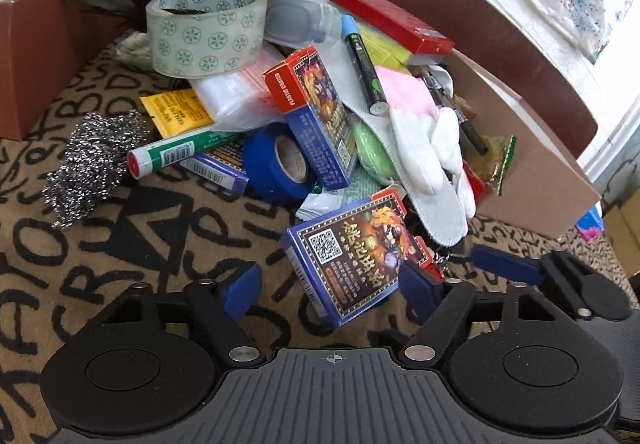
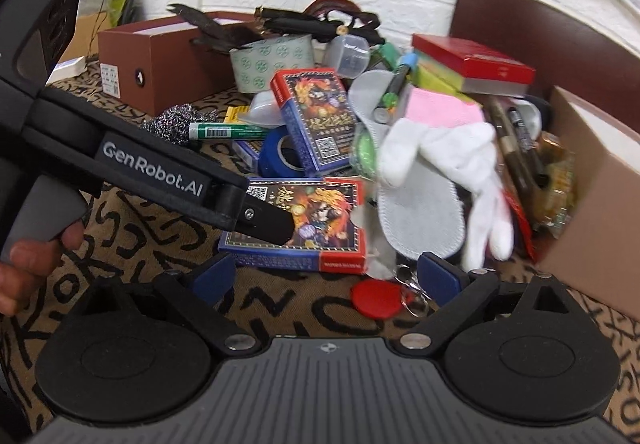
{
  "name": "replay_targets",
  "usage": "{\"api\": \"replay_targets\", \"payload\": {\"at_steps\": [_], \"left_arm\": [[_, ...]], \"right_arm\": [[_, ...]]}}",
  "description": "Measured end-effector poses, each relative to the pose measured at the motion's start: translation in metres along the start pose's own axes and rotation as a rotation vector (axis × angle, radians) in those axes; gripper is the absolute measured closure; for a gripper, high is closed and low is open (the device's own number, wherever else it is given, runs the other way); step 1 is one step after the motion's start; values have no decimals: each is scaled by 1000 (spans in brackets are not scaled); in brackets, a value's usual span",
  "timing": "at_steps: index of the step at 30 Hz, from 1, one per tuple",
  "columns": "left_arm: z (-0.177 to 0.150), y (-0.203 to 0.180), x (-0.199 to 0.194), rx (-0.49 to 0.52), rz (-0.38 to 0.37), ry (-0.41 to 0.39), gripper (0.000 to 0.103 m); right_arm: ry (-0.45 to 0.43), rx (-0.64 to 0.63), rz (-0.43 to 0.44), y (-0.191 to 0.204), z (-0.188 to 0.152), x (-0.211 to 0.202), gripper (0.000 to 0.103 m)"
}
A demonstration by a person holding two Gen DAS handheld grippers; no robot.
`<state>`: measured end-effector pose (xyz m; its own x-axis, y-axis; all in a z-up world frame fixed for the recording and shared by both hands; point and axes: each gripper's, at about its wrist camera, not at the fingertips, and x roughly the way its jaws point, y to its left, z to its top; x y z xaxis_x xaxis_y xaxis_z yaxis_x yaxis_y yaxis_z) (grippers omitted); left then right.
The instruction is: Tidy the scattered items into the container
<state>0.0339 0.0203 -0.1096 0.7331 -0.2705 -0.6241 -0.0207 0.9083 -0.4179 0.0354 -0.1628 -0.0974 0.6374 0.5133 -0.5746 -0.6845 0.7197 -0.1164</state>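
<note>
A pile of scattered items lies on the patterned cloth. Nearest is a blue and red card box [image 1: 352, 260], also in the right wrist view [image 2: 304, 222]. My left gripper [image 1: 332, 284] is open, its fingers on either side of this box, not closed on it. My right gripper [image 2: 328, 278] is open and empty just in front of the same box, above a red key tag [image 2: 376, 300]. The brown cardboard container [image 1: 532, 171] lies tipped at the right, with items spilling from it; it also shows in the right wrist view [image 2: 596, 203].
The pile holds a second card box [image 1: 316, 115], blue tape [image 1: 280, 163], a clear tape roll [image 1: 204, 31], a steel scourer [image 1: 88, 163], a green marker [image 1: 180, 151], white gloves [image 1: 432, 147], a red box [image 1: 392, 19]. A brown shoebox [image 2: 160, 59] stands behind left.
</note>
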Motion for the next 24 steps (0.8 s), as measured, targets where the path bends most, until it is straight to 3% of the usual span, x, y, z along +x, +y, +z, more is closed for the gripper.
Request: {"api": "replay_targets", "payload": {"at_steps": [7, 9, 14, 17, 20, 24], "left_arm": [[5, 7, 6, -23, -26, 4, 25], [6, 9, 7, -19, -30, 8, 32], [6, 14, 0, -22, -37, 29, 37], [3, 15, -7, -15, -50, 66, 47], [-3, 14, -17, -11, -70, 112, 46], [-14, 6, -27, 40, -86, 142, 34]], "right_arm": [[43, -17, 69, 3, 6, 24, 20], [60, 8, 98, 5, 5, 27, 28], [68, 11, 119, 17, 3, 15, 29], [84, 23, 149, 21, 0, 2, 29], [101, 57, 192, 23, -6, -14, 28], [115, 91, 221, 27, -16, -33, 28]]}}
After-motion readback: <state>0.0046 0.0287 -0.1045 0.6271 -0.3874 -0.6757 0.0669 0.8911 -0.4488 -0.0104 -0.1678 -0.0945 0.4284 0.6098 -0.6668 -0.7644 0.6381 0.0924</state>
